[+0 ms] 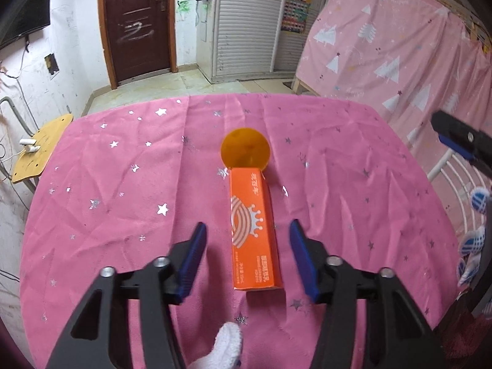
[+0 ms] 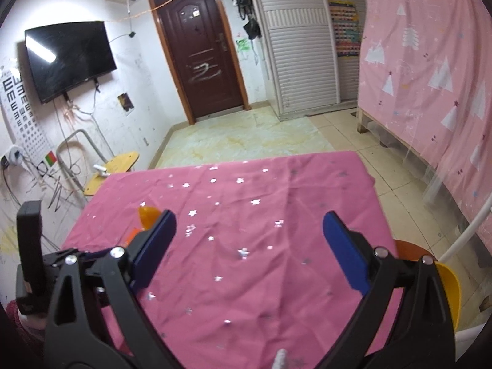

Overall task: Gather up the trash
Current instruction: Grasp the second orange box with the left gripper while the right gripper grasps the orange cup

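Left wrist view | my left gripper (image 1: pixel 247 255) spread wide, straddling the orange carton (image 1: pixel 253 230) lying flat on the pink tablecloth (image 1: pixel 123 184), ready to pinch | right gripper (image 2: pixel 249 246) open, empty, hovering aside | orange disc (image 1: pixel 246 150) touching carton's far end.

Left hand-held gripper (image 1: pixel 247 240) and right hand-held gripper (image 2: pixel 249 240), both wide apart.
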{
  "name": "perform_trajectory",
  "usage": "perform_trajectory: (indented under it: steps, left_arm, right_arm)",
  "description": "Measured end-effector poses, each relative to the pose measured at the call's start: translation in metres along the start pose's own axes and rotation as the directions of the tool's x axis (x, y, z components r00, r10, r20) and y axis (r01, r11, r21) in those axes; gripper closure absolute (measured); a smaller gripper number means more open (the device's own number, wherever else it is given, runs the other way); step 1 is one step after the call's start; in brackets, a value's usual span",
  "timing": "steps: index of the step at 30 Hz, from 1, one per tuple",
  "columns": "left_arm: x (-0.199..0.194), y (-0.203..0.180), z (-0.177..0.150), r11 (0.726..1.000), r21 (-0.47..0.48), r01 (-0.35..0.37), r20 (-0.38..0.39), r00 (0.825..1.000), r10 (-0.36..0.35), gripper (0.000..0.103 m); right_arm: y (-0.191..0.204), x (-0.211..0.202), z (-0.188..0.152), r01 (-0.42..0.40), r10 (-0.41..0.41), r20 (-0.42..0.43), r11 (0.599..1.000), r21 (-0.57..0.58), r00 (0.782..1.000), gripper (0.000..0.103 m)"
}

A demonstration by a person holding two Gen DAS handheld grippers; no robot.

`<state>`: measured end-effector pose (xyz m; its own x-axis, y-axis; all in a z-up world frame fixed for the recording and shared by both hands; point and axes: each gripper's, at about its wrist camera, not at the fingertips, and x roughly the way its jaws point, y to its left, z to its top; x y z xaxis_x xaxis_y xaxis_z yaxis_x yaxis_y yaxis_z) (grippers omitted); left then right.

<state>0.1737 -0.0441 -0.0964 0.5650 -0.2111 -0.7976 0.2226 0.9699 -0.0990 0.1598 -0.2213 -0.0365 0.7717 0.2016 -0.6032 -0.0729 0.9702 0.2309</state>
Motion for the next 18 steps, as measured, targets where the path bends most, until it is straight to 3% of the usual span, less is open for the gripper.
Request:
perform_trajectory:
  steps: [6, 18]
  left_arm:
    - [0.005, -0.005, -0.004, 1.0, 0.024, -0.001, 0.0, 1.0, 0.001, 0.086]
    - [-0.04, 0.036, -0.008, 0.998, -0.061, 0.007, 0.118, 0.993, 0.0, 0.087]
  right_arm:
    - [0.026, 0.016, 0.002, -0.019, 0.018, -0.031, 0.999, -0.045, 0.999, 0.007]
    - [0.096, 0.076, 0.007, -0.122, 0.098, -0.158, 0.981, -0.152, 0.982, 0.007]
